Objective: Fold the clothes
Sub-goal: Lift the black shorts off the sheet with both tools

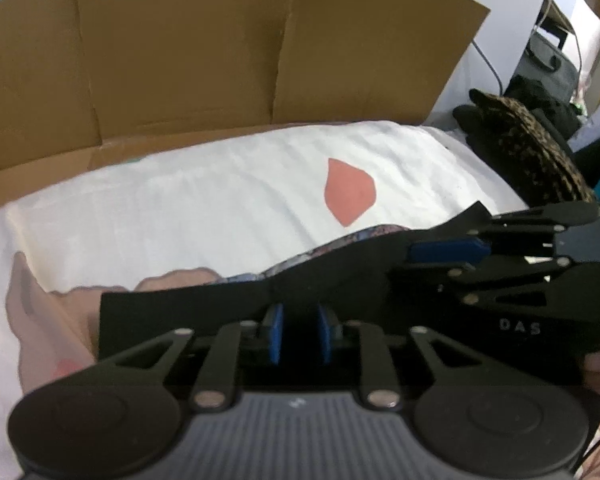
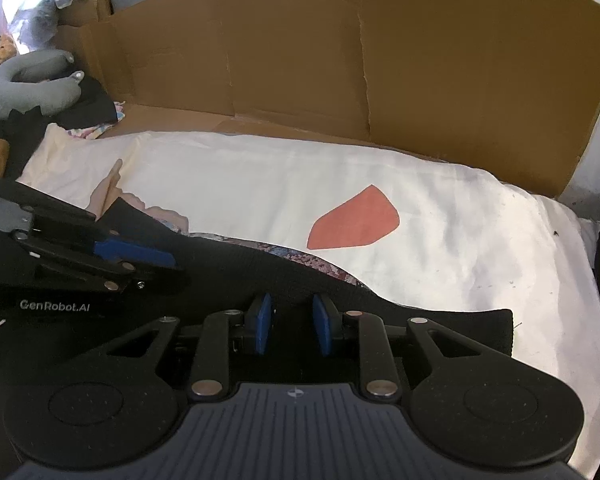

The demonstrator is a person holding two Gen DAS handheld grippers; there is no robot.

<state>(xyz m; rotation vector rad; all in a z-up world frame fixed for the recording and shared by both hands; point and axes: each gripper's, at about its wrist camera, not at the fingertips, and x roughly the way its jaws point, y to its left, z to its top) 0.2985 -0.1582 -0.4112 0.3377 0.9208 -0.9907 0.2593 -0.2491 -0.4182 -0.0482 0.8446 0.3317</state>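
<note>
A black garment (image 1: 172, 320) with a patterned lining (image 1: 340, 244) lies on a white sheet (image 1: 180, 200) just under both grippers. My left gripper (image 1: 300, 332) hangs over its near edge. Its blue pads stand a little apart, with a raised fold of the black cloth in the gap. My right gripper (image 2: 293, 324) sits beside it over the same garment (image 2: 452, 328). Its pads are also apart, and the dark cloth lies flat below them. Each gripper shows at the side of the other's view.
A red patch (image 2: 356, 220) is printed on the sheet beyond the garment. A brown cardboard wall (image 2: 380, 60) stands along the far side. Dark patterned clothes (image 1: 532, 148) are piled to the right. A grey neck pillow (image 2: 32, 88) and dark clothes lie at the left.
</note>
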